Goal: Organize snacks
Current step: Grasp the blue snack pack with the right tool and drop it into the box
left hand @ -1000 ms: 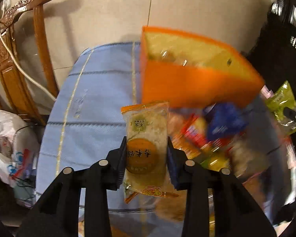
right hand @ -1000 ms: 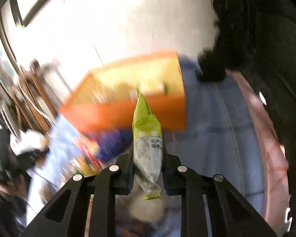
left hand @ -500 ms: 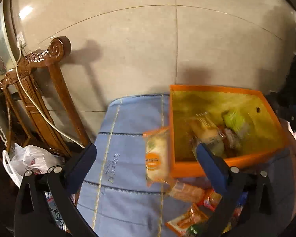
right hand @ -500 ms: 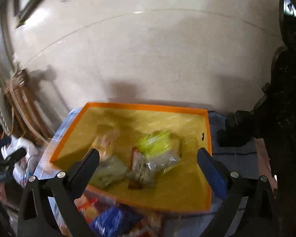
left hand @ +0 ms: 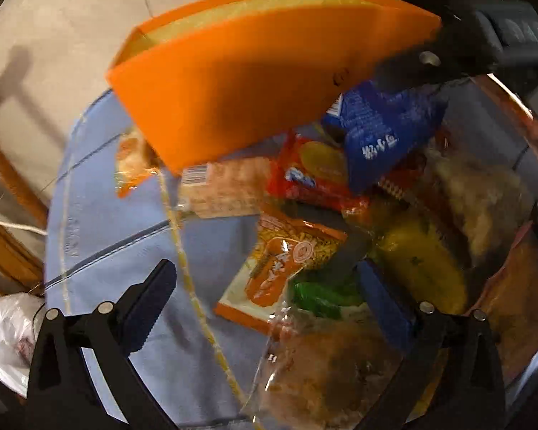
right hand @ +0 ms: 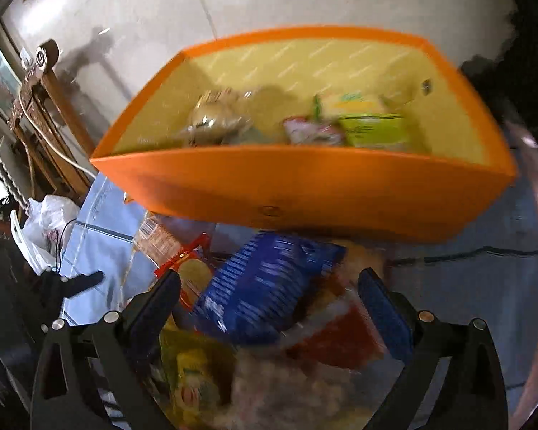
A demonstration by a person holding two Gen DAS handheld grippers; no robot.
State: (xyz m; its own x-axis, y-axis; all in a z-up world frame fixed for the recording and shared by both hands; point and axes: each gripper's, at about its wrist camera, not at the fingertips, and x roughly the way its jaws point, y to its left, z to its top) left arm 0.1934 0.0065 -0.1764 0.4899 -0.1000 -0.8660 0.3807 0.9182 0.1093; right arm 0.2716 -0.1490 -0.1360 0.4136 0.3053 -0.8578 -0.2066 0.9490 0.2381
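Blue tablecloth [left hand: 104,236] | orange box [right hand: 305,193], snacks inside | both fingers apart, empty

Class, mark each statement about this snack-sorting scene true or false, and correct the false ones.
1. Both grippers are open and empty. True: left gripper, right gripper.
2. The orange box is empty. False: several snack packets lie inside it.
3. A blue packet lies in the pile in front of the box. True.
4. The table is covered with a red cloth. False: the cloth is light blue.
5. The box is yellow inside. True.
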